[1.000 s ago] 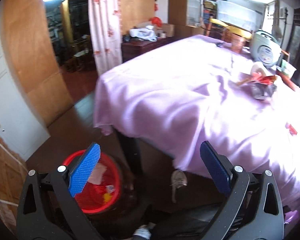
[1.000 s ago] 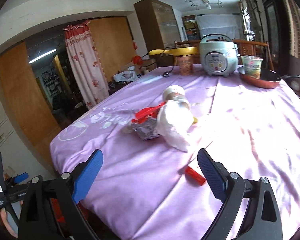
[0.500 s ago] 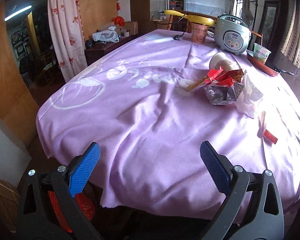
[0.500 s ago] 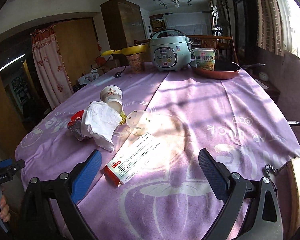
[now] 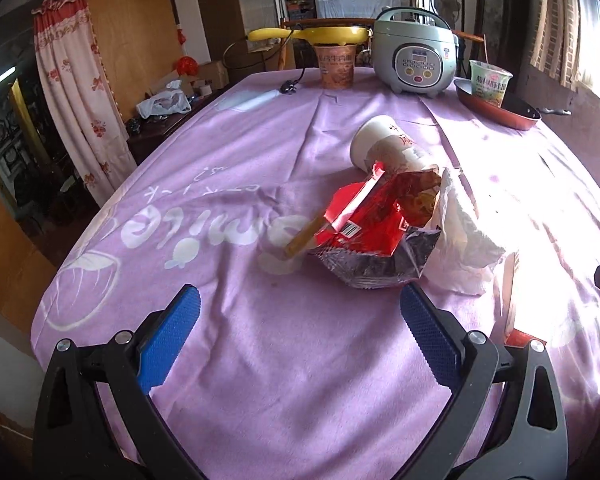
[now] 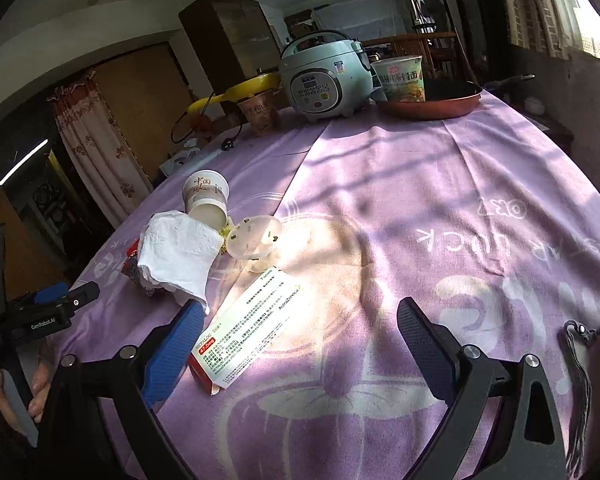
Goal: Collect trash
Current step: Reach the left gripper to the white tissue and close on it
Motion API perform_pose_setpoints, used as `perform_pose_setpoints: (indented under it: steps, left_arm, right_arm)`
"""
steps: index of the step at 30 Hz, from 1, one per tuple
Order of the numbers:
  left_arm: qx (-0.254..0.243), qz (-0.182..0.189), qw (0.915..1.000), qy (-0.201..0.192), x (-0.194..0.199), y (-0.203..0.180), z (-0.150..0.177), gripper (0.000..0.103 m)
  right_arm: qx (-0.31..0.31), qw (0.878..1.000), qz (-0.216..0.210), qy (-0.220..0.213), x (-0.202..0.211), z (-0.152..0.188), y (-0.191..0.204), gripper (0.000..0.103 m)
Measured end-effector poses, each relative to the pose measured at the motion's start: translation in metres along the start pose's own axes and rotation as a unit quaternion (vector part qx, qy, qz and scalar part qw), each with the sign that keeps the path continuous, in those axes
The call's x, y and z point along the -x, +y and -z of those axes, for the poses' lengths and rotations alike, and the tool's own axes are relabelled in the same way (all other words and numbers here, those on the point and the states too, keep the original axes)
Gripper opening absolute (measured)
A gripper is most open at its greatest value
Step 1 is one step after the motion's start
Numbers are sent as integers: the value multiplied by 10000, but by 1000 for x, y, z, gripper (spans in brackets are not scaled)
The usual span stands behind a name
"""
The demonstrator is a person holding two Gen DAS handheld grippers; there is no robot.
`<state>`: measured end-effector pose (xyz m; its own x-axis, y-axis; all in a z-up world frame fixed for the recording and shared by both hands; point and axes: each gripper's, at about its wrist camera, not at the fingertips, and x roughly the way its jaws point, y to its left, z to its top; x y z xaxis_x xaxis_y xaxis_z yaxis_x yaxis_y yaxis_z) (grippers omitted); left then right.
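Note:
Trash lies in a heap on the purple tablecloth (image 5: 260, 160). In the left wrist view there is a red and silver snack bag (image 5: 376, 232), a tipped paper cup (image 5: 384, 148), a crumpled white tissue (image 5: 464, 248) and a wooden stick (image 5: 304, 236). My left gripper (image 5: 300, 340) is open and empty, just short of the bag. In the right wrist view a white and red medicine box (image 6: 252, 320) lies close in front of my right gripper (image 6: 300, 348), which is open and empty. A clear plastic lid (image 6: 254, 236), the cup (image 6: 206, 196) and the tissue (image 6: 178, 256) lie beyond it.
At the far end of the table stand a rice cooker (image 5: 414, 54), a brown noodle cup (image 5: 336, 64) and a red frying pan (image 5: 496, 108) holding a green noodle cup (image 5: 490, 84). The left gripper's handle (image 6: 40, 312) shows at the table's left edge.
My left gripper has swung up from the red bin on the floor to over the table, close to the snack bag. My right gripper has moved right, toward the medicine box.

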<state>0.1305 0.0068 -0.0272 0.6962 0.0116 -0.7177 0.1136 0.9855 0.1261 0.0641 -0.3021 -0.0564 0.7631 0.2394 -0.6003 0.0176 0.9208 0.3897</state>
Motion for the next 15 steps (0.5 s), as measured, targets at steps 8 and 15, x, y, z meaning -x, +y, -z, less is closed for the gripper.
perform_pose_setpoints:
  steps: [8,15]
  left_arm:
    - [-273,228,9992,178,-34,-40,-17,96]
    - [-349,-572,9975,237,-55,-27,-23,96]
  right_arm:
    - [-277,9991,-325,56,-2,0,-9,96]
    - [-440,9979,-474,86,-2,1,-14,96]
